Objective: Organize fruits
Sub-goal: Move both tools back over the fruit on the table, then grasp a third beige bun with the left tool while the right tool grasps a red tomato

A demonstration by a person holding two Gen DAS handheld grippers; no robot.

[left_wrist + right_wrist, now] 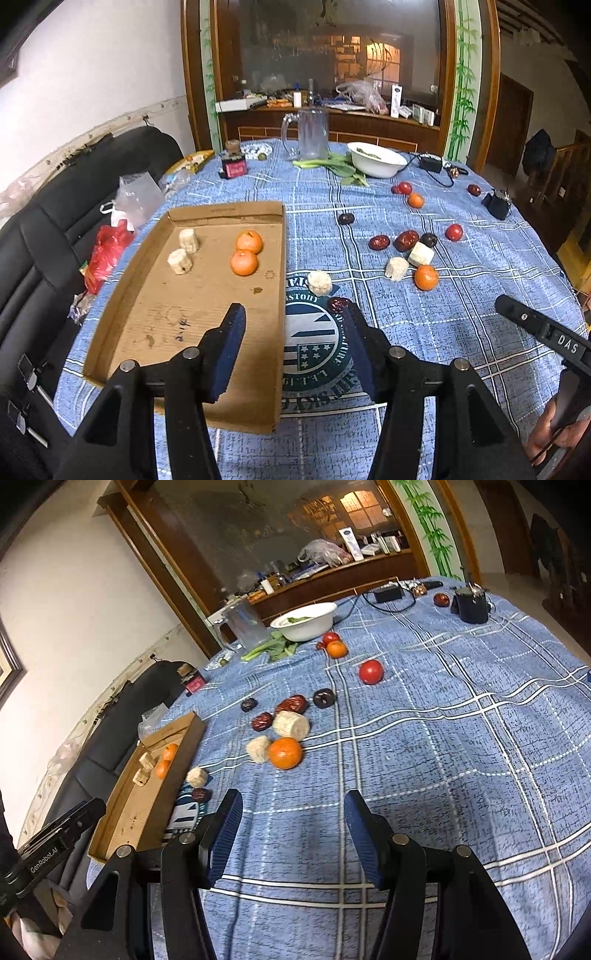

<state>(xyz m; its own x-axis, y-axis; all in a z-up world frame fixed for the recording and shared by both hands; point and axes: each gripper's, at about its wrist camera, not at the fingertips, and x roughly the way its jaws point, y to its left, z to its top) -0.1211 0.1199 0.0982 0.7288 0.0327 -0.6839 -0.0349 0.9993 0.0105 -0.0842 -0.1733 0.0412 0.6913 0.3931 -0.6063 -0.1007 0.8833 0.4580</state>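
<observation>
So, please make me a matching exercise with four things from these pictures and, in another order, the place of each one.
Things:
1. two oranges
2. white bowl
3. clear jug
4. red tomato

Places:
A. alone on the blue cloth, nothing touching it
B. inside the cardboard tray
C. at the far side of the table, leafy greens lying against its base
D. at the far edge, left of the bowl, upright

Pairs: 1-B, 2-C, 3-D, 4-A
</observation>
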